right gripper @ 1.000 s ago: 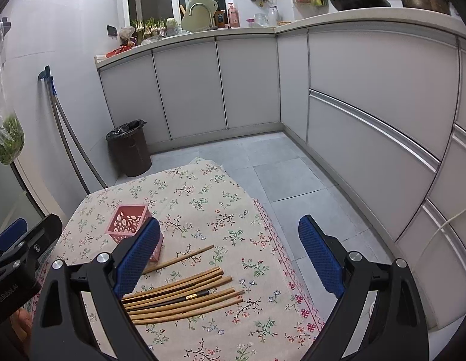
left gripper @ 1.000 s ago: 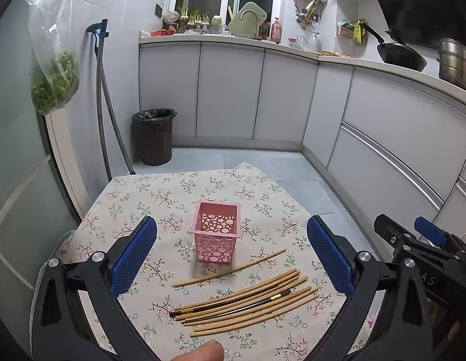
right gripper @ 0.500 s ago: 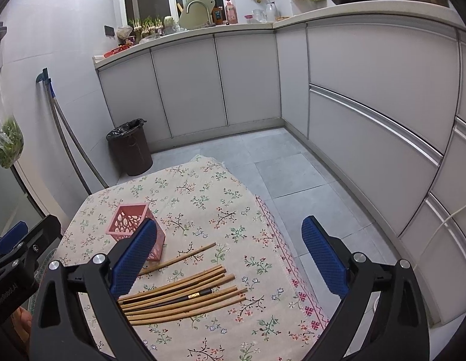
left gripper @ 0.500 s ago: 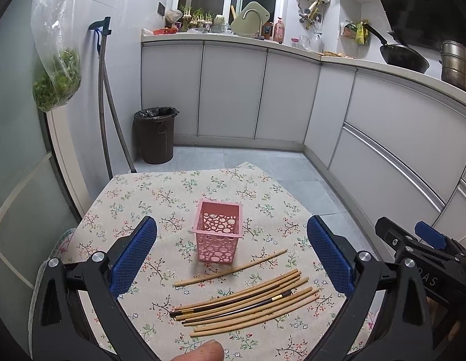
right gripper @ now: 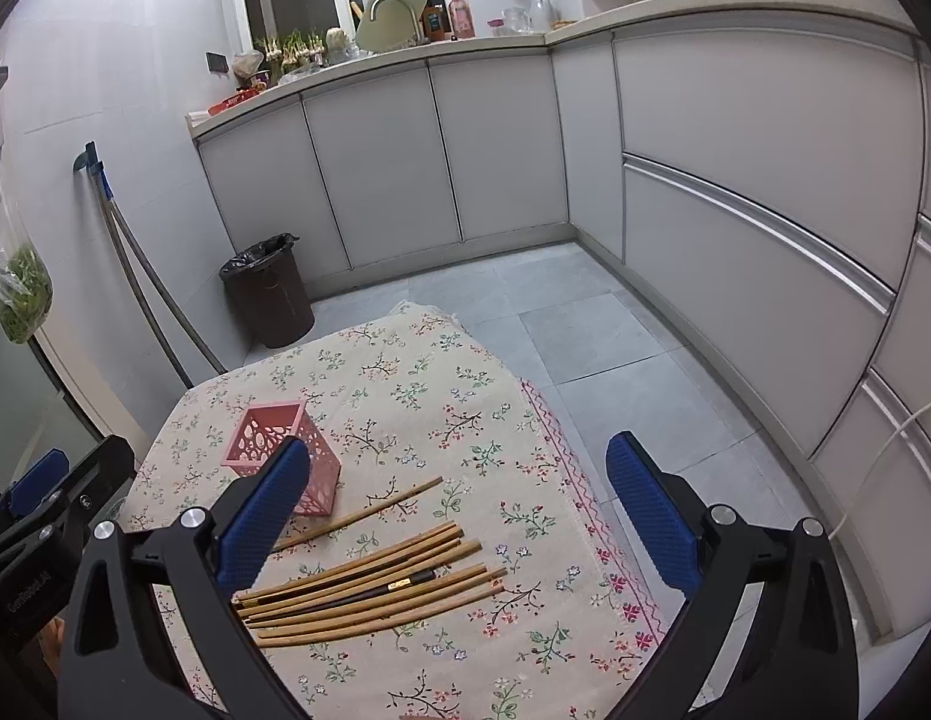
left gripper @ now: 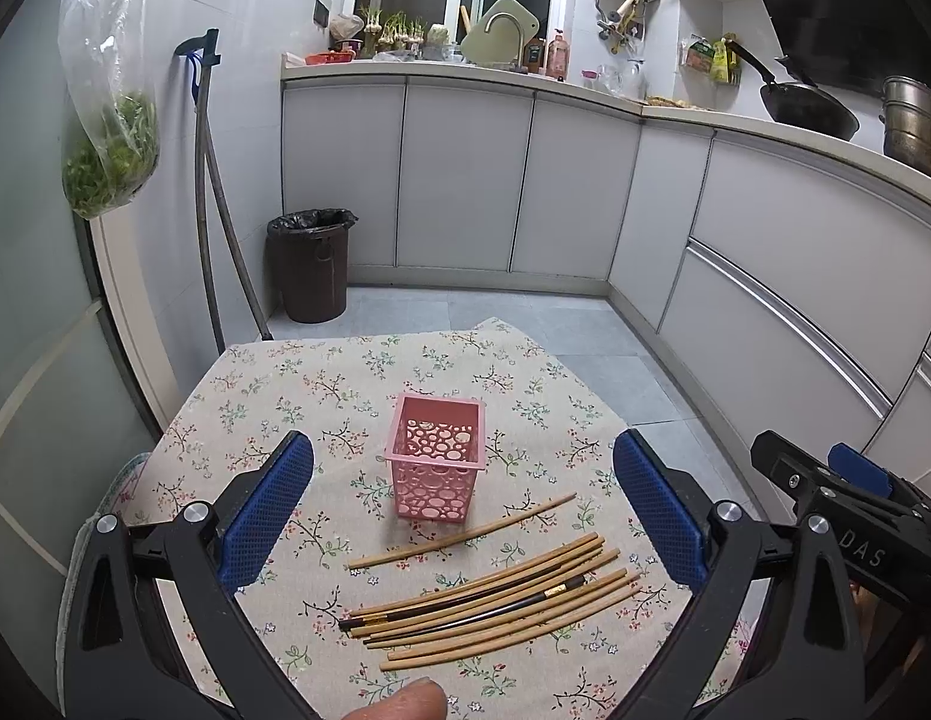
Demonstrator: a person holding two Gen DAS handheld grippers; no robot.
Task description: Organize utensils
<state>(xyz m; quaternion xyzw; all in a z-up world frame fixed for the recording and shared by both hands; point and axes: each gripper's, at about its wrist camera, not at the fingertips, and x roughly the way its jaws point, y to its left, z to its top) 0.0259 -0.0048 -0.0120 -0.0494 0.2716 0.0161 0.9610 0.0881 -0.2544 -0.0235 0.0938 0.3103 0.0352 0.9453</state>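
Pink perforated basket [left gripper: 438, 456] and loose chopsticks on a floral tablecloth [left gripper: 273, 372], both grippers hovering with nothing held.

Upright near the middle of the cloth, the basket has one bamboo chopstick [left gripper: 462, 532] lying apart just in front of it, and a bundle of chopsticks [left gripper: 495, 597] nearer the cameras, bamboo ones with dark ones among them. The left gripper [left gripper: 463, 510] is above the near edge of the cloth with its blue-padded jaws spread wide on either side of basket and bundle, touching neither. The right gripper [right gripper: 459, 510] is likewise spread wide above the chopsticks, its left pad overlapping the basket in view. A dark bin [left gripper: 312, 264] stands on the floor by the cabinets.
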